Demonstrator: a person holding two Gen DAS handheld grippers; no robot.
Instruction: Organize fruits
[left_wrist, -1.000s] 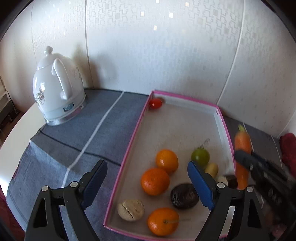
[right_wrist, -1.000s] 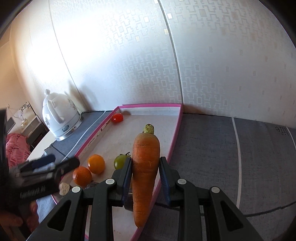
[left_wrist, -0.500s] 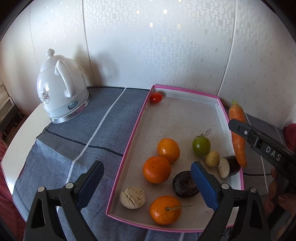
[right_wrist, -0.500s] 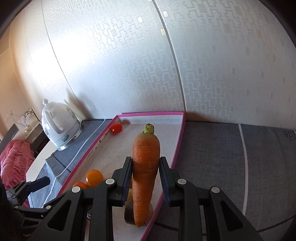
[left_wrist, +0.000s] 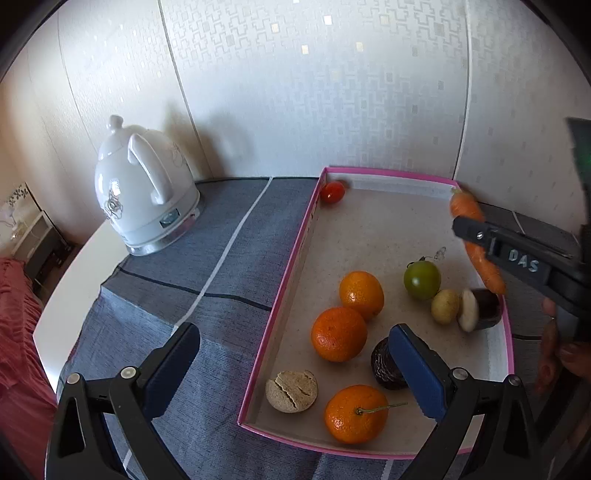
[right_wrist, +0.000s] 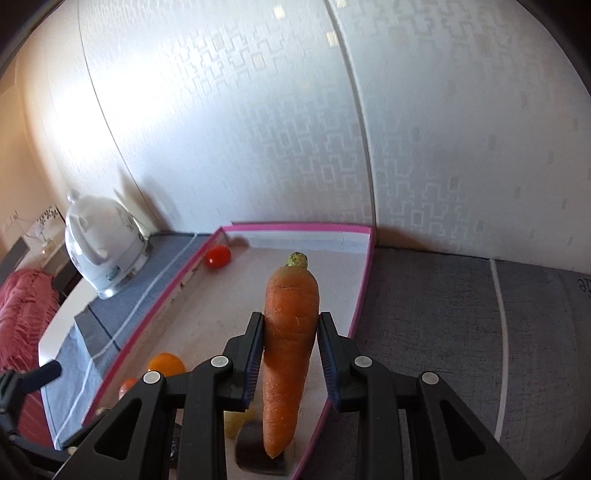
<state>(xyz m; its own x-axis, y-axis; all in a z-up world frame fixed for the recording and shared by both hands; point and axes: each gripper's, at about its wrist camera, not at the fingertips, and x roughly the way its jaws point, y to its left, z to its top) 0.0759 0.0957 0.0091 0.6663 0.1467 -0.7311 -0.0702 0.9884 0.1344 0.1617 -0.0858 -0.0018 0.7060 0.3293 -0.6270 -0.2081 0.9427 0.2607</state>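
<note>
Right gripper (right_wrist: 290, 363) clamped on carrot (right_wrist: 290, 343), held above right side of pink-rimmed tray (left_wrist: 280, 306) (green stub pointing at wall). Left gripper (left_wrist: 295, 365) empty, jaws opening wide over tray's near left edge. In tray: three oranges (left_wrist: 339, 334), green tomato (left_wrist: 422, 279), red tomato (left_wrist: 331, 192) in far corner. Kettle (left_wrist: 144, 195) on cloth-covered tabletop (left_wrist: 207, 266), left.

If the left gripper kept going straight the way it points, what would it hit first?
Probably the pink-rimmed cardboard tray: the empty, opening left gripper straddles its left wall. The lower orange mandarin lies just beyond; depth is unclear.
</note>
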